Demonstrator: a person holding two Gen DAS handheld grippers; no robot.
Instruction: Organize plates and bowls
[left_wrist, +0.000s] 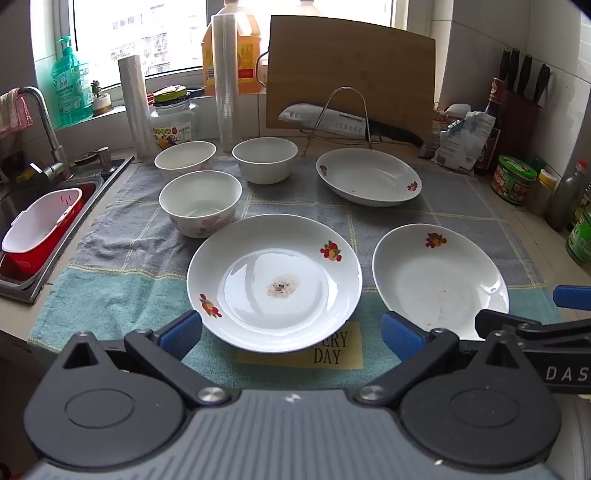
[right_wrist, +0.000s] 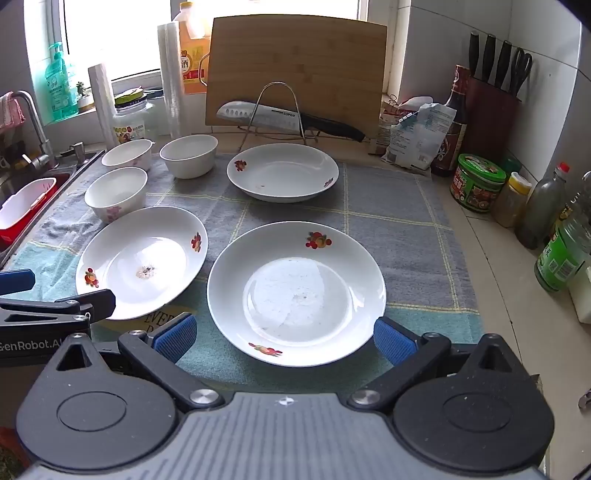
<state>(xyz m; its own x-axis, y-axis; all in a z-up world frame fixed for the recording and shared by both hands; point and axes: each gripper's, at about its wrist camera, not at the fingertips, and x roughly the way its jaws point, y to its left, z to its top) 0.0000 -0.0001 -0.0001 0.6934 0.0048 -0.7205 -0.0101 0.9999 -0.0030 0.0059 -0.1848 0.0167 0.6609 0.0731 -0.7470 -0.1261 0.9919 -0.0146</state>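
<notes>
Three white flower-print plates lie on the checked cloth: a near-left plate (left_wrist: 274, 282) (right_wrist: 142, 260), a near-right plate (left_wrist: 439, 280) (right_wrist: 296, 291) and a far plate (left_wrist: 368, 176) (right_wrist: 282, 171). Three white bowls stand at the left: a front bowl (left_wrist: 200, 202) (right_wrist: 116, 192), a back-left bowl (left_wrist: 185, 158) (right_wrist: 127, 154) and a back-right bowl (left_wrist: 265, 158) (right_wrist: 189, 155). My left gripper (left_wrist: 291, 334) is open and empty, just short of the near-left plate. My right gripper (right_wrist: 284, 338) is open and empty, its fingers either side of the near-right plate's front edge.
A sink (left_wrist: 48, 221) with a red-and-white basket lies at the left. A cutting board (left_wrist: 349, 74), a knife on a wire rack (left_wrist: 343, 120), film rolls and jars stand behind. Bottles and cans (right_wrist: 476, 182) and a knife block line the right wall.
</notes>
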